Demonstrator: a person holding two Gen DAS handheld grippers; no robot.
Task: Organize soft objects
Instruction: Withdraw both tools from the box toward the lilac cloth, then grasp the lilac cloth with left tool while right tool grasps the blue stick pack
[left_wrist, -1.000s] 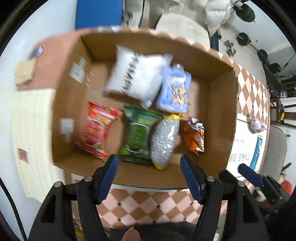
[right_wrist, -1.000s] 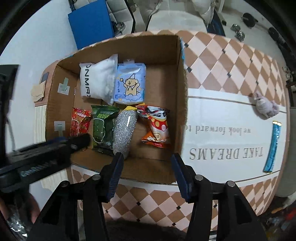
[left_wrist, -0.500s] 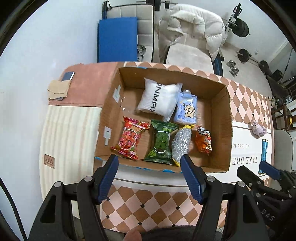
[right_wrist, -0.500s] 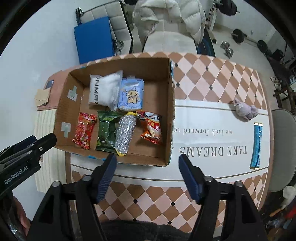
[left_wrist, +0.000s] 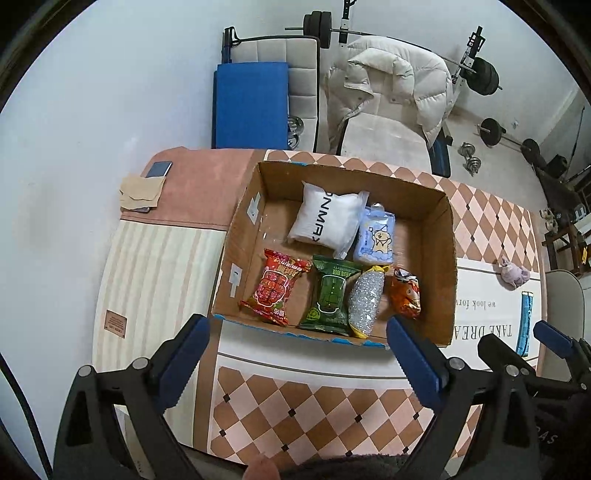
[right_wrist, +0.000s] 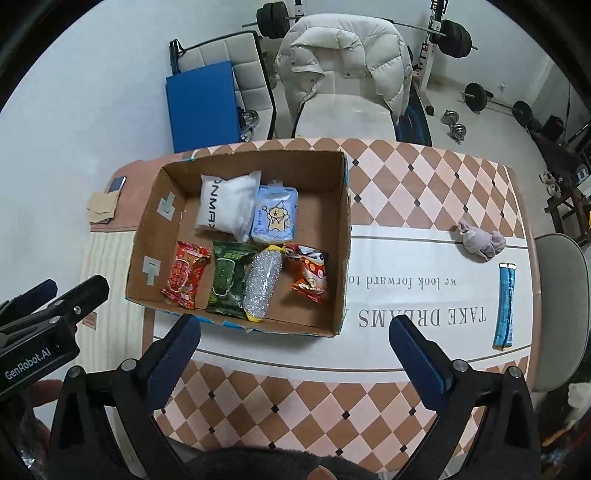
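Both the left tongs (left_wrist: 297, 334) and the right tongs (right_wrist: 293, 332) are being held wide and empty above the counter's (right_wrist: 406, 184) near edge. Six soft packets, among them a white pillow pack (right_wrist: 227, 203) and a silver pouch (right_wrist: 263, 282), are being kept in the cardboard box (right_wrist: 341, 236) toward the left edge. A grey cloth (right_wrist: 480, 242) and a blue sachet (right_wrist: 504, 306) are being left lying near the right edge.

left gripper (left_wrist: 297, 341): black frame | blue pads | silver screws (white "GenRobot.AI" lettering)
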